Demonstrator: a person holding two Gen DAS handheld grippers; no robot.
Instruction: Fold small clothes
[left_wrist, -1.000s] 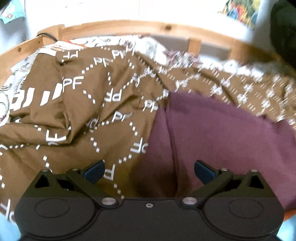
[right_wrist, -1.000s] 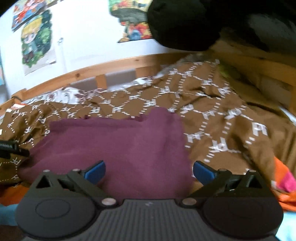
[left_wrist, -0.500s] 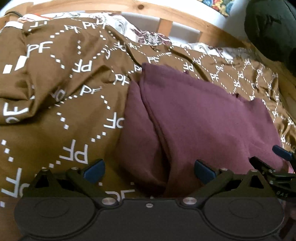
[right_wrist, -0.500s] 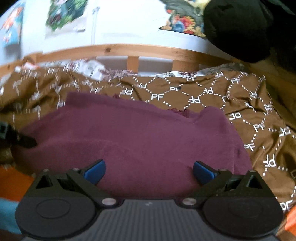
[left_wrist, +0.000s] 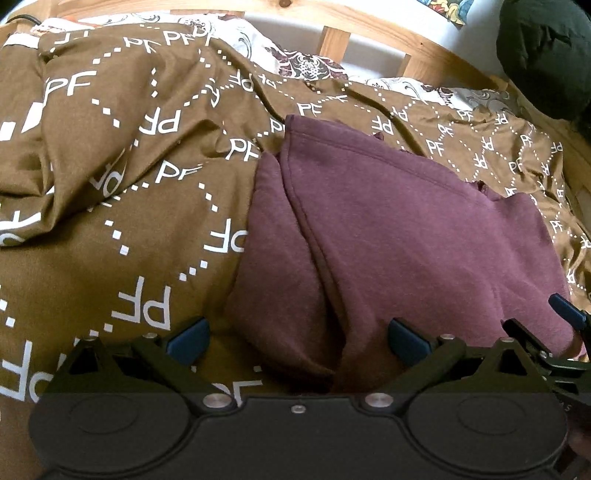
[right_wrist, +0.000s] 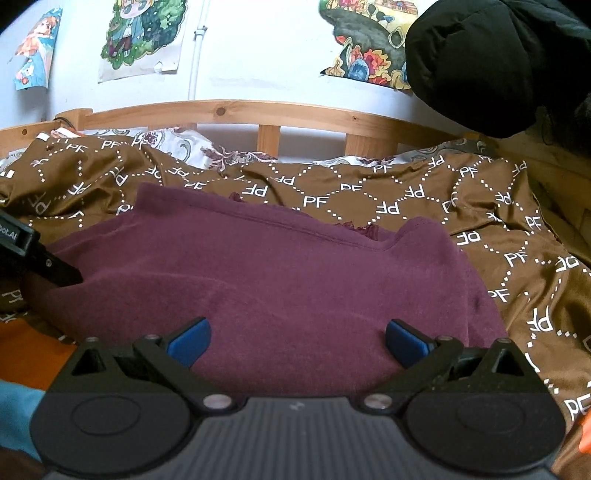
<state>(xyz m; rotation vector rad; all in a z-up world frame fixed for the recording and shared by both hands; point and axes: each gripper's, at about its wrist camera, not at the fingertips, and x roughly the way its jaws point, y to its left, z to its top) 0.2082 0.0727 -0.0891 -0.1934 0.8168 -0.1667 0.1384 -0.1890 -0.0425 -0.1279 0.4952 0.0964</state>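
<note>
Both my grippers, left gripper (left_wrist: 297, 338) and right gripper (right_wrist: 297, 338), hang with jaws released and empty over the near hem of the maroon garment (right_wrist: 277, 280), which lies spread on the bed's brown duvet (left_wrist: 110, 221), ahead of both jaws, ready for a two-corner pickup

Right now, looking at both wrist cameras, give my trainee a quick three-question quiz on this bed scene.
1. True or false: the left gripper is shut on the maroon garment.
2. What does the maroon garment lie on?
A. bare mattress
B. brown PF-print duvet
C. wooden floor
3. Fill in: the right gripper hovers with its jaws ____ over the garment's near edge.

Key
1. False; its jaws are open.
2. B
3. open
</note>
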